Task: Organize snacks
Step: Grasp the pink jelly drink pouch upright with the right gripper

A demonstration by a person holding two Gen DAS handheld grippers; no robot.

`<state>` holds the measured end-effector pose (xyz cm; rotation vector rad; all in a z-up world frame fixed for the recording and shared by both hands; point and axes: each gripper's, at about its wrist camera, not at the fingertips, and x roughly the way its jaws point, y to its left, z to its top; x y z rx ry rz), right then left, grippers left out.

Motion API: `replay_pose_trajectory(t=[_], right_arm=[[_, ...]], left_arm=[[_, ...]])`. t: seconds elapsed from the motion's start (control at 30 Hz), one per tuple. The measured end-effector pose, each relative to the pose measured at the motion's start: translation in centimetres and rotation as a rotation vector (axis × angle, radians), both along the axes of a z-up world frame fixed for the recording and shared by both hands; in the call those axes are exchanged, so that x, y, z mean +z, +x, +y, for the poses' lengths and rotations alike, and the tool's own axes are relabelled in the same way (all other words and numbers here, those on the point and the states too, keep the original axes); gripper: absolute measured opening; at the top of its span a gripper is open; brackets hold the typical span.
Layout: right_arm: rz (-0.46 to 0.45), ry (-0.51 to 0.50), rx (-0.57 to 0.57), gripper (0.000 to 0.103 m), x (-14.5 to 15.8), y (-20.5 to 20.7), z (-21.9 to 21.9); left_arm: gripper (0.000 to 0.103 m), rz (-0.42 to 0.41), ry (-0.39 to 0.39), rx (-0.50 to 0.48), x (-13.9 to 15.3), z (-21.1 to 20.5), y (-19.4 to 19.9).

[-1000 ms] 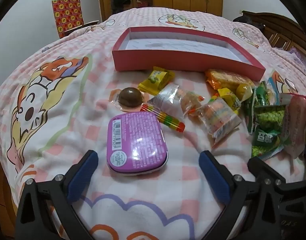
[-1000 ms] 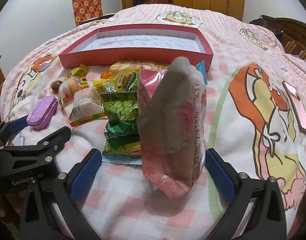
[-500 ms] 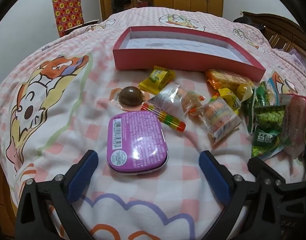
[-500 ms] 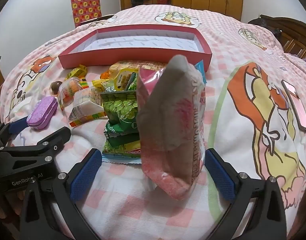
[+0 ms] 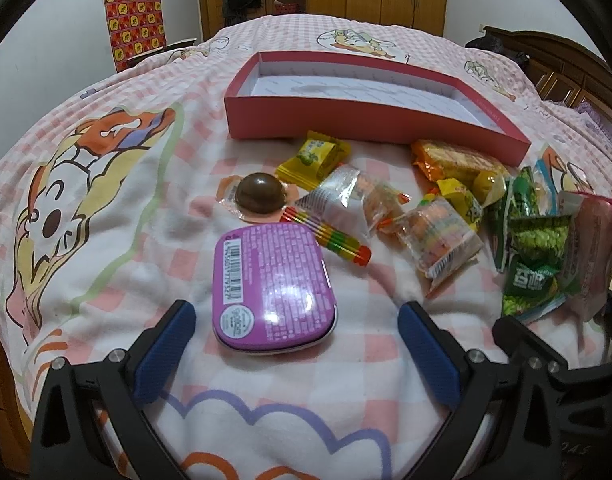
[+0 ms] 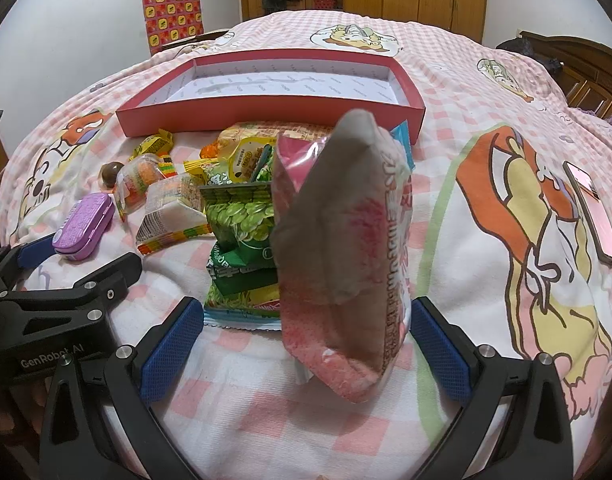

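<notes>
A shallow red box (image 5: 386, 122) (image 6: 265, 114) with a white inside lies on the bed, with nothing in it. In front of it is a scatter of snacks. A purple tin (image 5: 271, 286) (image 6: 83, 228) lies just ahead of my left gripper (image 5: 295, 334), which is open around its near end without touching. A pink-and-grey snack bag (image 6: 346, 248) (image 5: 596, 248) stands tilted between the fingers of my right gripper (image 6: 306, 336), which is open. Green pea packets (image 6: 237, 236) lie to its left.
A chocolate ball (image 5: 259, 192), a yellow candy (image 5: 316, 156), a rainbow candy strip (image 5: 330, 236) and clear-wrapped sweets (image 5: 438, 236) lie between tin and box. A pink phone (image 6: 594, 212) lies on the quilt at right. A patterned chair (image 5: 133, 26) and wooden wardrobes stand behind.
</notes>
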<state>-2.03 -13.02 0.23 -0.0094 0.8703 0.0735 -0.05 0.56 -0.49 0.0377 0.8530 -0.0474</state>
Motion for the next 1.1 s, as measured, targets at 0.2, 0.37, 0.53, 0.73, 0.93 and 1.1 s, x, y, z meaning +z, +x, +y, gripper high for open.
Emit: replay_pose_trajectory(t=[0.2, 0.37, 0.53, 0.73, 0.93, 1.1], right_arm=[[0.000, 0.003, 0.001, 0.103, -0.01, -0.02, 0.04], [-0.001, 0.003, 0.001, 0.103, -0.03, 0.01, 0.03], [-0.001, 0.003, 0.001, 0.103, -0.04, -0.01, 0.02], [-0.002, 0.004, 0.001, 0.103, -0.05, -0.04, 0.02], [-0.002, 0.004, 0.001, 0.103, -0.07, -0.06, 0.01], [-0.003, 0.003, 0.001, 0.103, -0.07, -0.06, 0.02]], left_arm=[[0.103, 0.000, -0.001, 0.000, -0.01, -0.08, 0.01], [0.103, 0.000, 0.000, 0.001, 0.03, -0.04, 0.00], [0.103, 0.000, -0.001, 0.001, 0.00, -0.05, 0.02], [0.103, 0.000, -0.001, 0.001, 0.00, -0.02, 0.02], [0.103, 0.001, -0.002, 0.000, 0.00, 0.02, 0.02], [0.103, 0.002, -0.008, -0.001, -0.05, 0.08, 0.25]])
